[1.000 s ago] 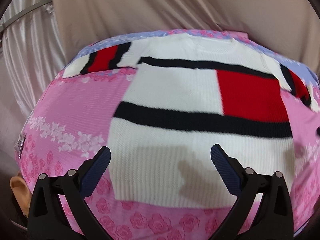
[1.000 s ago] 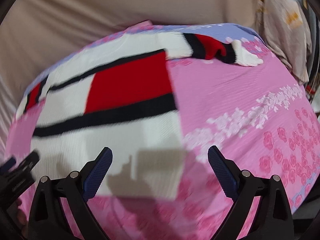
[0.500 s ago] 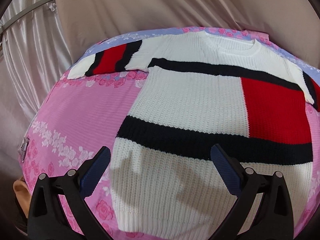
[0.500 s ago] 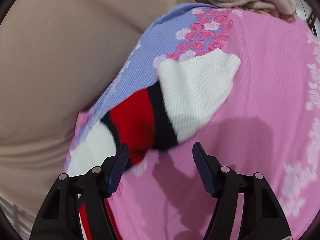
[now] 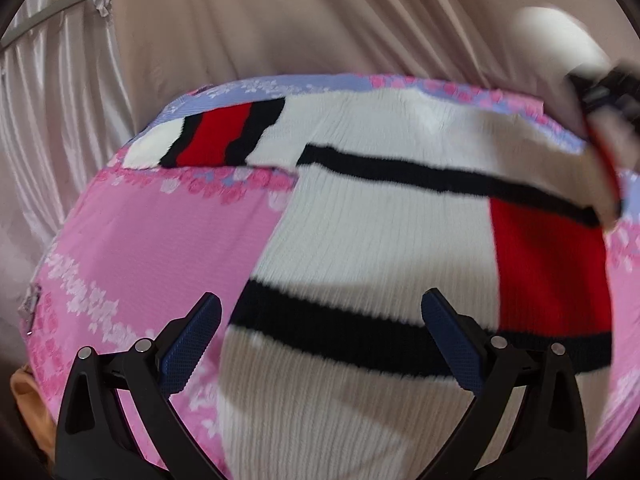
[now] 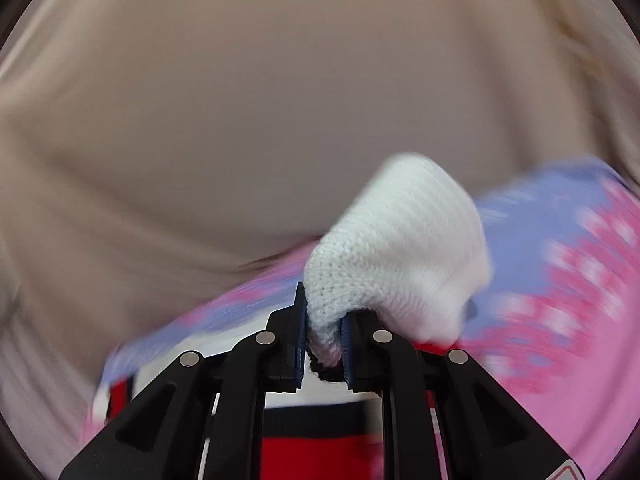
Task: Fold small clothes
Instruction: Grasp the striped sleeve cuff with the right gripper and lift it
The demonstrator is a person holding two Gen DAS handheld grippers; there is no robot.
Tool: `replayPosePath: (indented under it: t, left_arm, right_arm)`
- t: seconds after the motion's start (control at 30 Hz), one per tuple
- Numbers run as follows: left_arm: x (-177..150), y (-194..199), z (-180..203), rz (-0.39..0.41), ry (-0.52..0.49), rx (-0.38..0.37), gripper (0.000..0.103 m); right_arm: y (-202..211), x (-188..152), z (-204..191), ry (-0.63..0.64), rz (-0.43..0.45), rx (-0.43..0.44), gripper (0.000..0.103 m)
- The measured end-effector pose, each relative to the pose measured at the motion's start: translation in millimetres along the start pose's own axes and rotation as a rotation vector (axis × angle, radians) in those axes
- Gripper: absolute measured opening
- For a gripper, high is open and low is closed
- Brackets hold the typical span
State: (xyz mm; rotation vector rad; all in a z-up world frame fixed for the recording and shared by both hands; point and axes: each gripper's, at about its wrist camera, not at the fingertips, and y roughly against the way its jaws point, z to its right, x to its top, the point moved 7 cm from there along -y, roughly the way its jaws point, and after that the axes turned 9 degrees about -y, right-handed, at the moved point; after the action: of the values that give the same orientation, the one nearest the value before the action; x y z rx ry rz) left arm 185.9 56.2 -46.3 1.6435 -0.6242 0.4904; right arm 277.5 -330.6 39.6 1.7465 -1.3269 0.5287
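Note:
A small white knit sweater with black stripes and a red block lies flat on a pink floral cloth. Its left sleeve lies spread out at the far left. My left gripper is open and empty, hovering over the sweater's lower body. My right gripper is shut on the sweater's right sleeve and holds its white cuff lifted off the cloth. In the left wrist view the right gripper shows blurred at the upper right with the raised cuff.
Beige drapes hang behind the surface, with silvery curtain at the left. The cloth turns lavender along the far edge. An orange item sits at the lower left, below the cloth's edge.
My right gripper has closed on the right sleeve and raised it off the cloth. My left gripper has moved forward over the sweater, still open.

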Motion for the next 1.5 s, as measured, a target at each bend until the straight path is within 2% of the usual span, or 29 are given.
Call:
replayPosePath:
  t: [0.07,0.1,0.13,0.17,0.23,0.33,0.4,0.47,0.53,0.6,0.63,0.67,0.7,0.73,0.77,0.8,0.83,0.9,0.93,0.97,1.0,1.03,1.07,1.17,1.27,1.33,1.4,1.5]
  left_arm:
    - [14,-4,-1,0.012,0.015,-0.042,0.098]
    - [22,-9,0,0.019,0.017,-0.067,0.098]
    - [30,-14,1,0.025,0.018,-0.091,0.098]
    - [37,-21,3,0.026,0.019,-0.114,0.098]
    - [55,-39,10,0.024,0.045,-0.162,0.098]
    - [76,-77,23,-0.004,0.106,-0.207,0.098]
    - [84,-108,27,-0.058,0.169,-0.207,0.098]
    - [85,-132,24,-0.095,0.264,-0.217,0.098]
    - [84,-145,20,-0.112,0.307,-0.209,0.097]
    - [88,-153,22,-0.114,0.296,-0.182,0.088]
    - [90,-155,24,-0.107,0.276,-0.169,0.080]
    - [93,-156,26,-0.099,0.260,-0.166,0.064]
    - [98,-155,31,-0.087,0.236,-0.175,0.060]
    - [102,-154,34,-0.080,0.224,-0.185,0.056]
    - [104,-154,36,-0.072,0.212,-0.186,0.052]
    - [107,-156,39,-0.063,0.193,-0.168,0.049]
    - [108,-159,39,-0.064,0.184,-0.162,0.046]
    - [104,-171,46,-0.091,0.164,-0.151,0.046]
    - [104,-169,44,-0.076,0.157,-0.141,0.046]
    - [105,-168,45,-0.074,0.146,-0.134,0.046]
    - [106,-166,46,-0.072,0.139,-0.132,0.046]
    - [107,-166,46,-0.069,0.134,-0.130,0.046]
    - [106,-168,45,-0.071,0.133,-0.129,0.046]
    - [104,-166,44,-0.072,0.135,-0.139,0.047]
    - [103,-165,42,-0.075,0.134,-0.144,0.047]
    - [101,-164,43,-0.071,0.127,-0.138,0.047]
    - [99,-163,45,-0.067,0.121,-0.122,0.047]
    - [98,-161,45,-0.069,0.122,-0.118,0.047]
  right_arm:
    - [-29,-55,-85,0.163,-0.145,0.121,0.028]
    - [-40,-78,-103,0.207,-0.194,0.144,0.034]
    - [-56,-110,-118,0.262,-0.244,0.135,0.034]
    - [-68,-135,-120,0.287,-0.279,0.095,0.034]
    - [-75,-159,-104,0.237,-0.327,0.053,0.035]
    - [-60,-172,-55,0.089,-0.326,-0.038,0.039]
    - [-46,-179,-27,0.048,-0.331,-0.105,0.040]
    - [-47,-176,0,0.026,-0.335,-0.162,0.040]
    - [-49,-164,19,-0.025,-0.328,-0.172,0.041]
    - [-57,-158,29,-0.062,-0.328,-0.165,0.047]
    - [-64,-159,34,-0.085,-0.341,-0.158,0.049]
    - [-78,-160,38,-0.114,-0.361,-0.165,0.049]
    - [-85,-162,40,-0.130,-0.371,-0.160,0.048]
    - [-94,-163,41,-0.147,-0.378,-0.151,0.037]
    - [-95,-162,45,-0.156,-0.381,-0.142,0.019]
    - [-94,-161,43,-0.158,-0.380,-0.134,0.010]
    - [-90,-155,43,-0.159,-0.356,-0.134,0.009]
    - [-67,-132,38,-0.156,-0.232,-0.118,0.009]
    - [-54,-123,41,-0.155,-0.173,-0.134,0.009]
    - [-49,-120,45,-0.160,-0.149,-0.151,0.009]
    - [-52,-123,58,-0.172,-0.147,-0.195,0.009]
    - [-62,-131,68,-0.168,-0.197,-0.234,0.009]
    - [-80,-149,83,-0.152,-0.297,-0.302,0.009]
    - [-73,-142,69,-0.104,-0.250,-0.265,0.010]
    - [-56,-143,75,-0.128,-0.227,-0.317,0.012]
    - [-34,-137,69,-0.161,-0.149,-0.309,0.014]
    - [-27,-132,51,-0.099,-0.109,-0.299,0.016]
    - [-44,-131,27,0.031,-0.128,-0.266,0.014]
